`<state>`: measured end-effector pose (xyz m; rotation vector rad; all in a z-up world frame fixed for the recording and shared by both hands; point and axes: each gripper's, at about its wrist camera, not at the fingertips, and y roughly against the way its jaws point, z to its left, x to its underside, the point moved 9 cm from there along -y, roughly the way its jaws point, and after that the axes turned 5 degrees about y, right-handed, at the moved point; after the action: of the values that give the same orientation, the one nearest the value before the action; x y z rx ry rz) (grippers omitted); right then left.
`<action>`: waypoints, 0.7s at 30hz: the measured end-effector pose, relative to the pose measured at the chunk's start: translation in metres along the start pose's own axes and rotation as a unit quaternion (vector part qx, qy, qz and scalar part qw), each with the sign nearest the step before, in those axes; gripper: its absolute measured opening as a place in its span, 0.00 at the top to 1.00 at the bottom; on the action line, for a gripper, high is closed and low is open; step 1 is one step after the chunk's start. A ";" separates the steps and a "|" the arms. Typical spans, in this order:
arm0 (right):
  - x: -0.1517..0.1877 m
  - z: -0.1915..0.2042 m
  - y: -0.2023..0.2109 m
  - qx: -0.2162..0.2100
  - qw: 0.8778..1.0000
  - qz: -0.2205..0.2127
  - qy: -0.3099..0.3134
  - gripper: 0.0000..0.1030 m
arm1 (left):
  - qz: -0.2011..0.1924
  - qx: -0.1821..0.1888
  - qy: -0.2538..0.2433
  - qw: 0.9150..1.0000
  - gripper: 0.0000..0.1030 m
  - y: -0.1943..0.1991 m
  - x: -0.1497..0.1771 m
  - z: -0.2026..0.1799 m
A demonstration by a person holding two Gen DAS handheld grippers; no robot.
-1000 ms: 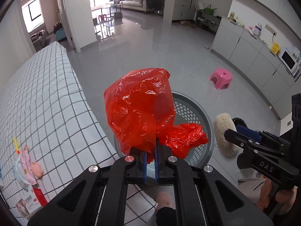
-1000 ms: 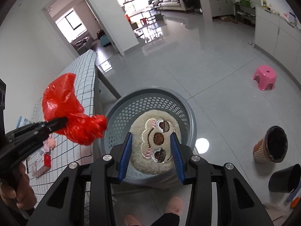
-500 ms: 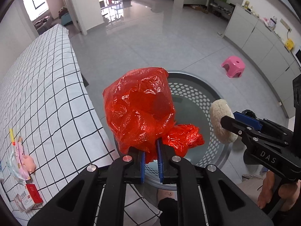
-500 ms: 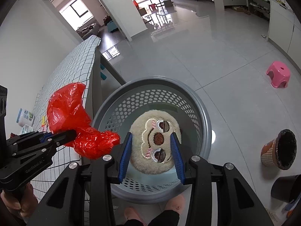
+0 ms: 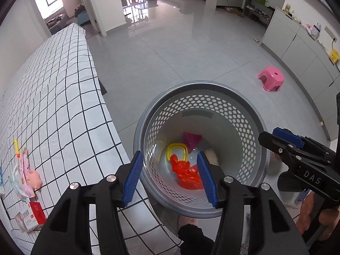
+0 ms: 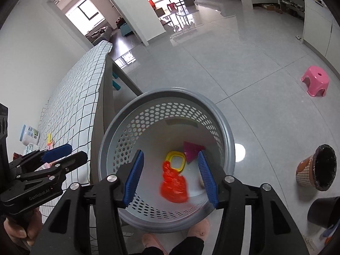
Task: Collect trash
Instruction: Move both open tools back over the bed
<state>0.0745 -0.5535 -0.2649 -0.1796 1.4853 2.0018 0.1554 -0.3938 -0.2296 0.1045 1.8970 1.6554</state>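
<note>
A grey perforated basket [image 5: 250,127] [image 6: 119,136] stands on the floor beside the table. Inside it lie the red plastic bag [image 5: 187,175] [image 6: 174,184], a yellow square ring [image 5: 177,150] [image 6: 176,160] and a magenta piece [image 5: 191,140] [image 6: 192,149]. A beige plush edge [image 5: 212,157] shows at the bottom in the left wrist view. My left gripper [image 5: 170,175] is open and empty over the basket's near rim. My right gripper [image 6: 170,175] is open and empty above the basket.
The checked tablecloth table [image 5: 53,97] [image 6: 80,97] lies to the left with small packets and a pink toy [image 5: 31,176]. A pink stool [image 5: 271,80] [image 6: 315,79], a woven bin with a black liner [image 6: 316,167] and a dark pot [image 6: 323,211] stand on the floor.
My left gripper opened and the red bag dropped into the basket. My right gripper opened and let the round plush go; it has fallen into the basket.
</note>
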 end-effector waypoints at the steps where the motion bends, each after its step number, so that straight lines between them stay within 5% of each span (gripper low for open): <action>1: 0.001 0.000 0.000 0.000 1.000 0.000 0.000 0.50 | -0.001 0.000 0.000 1.000 0.49 0.001 0.000 0.000; 21: 0.008 0.071 0.018 -0.010 0.998 0.004 0.056 0.50 | -0.050 -0.004 0.064 0.997 0.44 0.063 0.003 0.057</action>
<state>0.0767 -0.4891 -0.2286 -0.2988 1.5358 2.0431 0.1603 -0.3297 -0.1742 -0.0997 1.9553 1.6376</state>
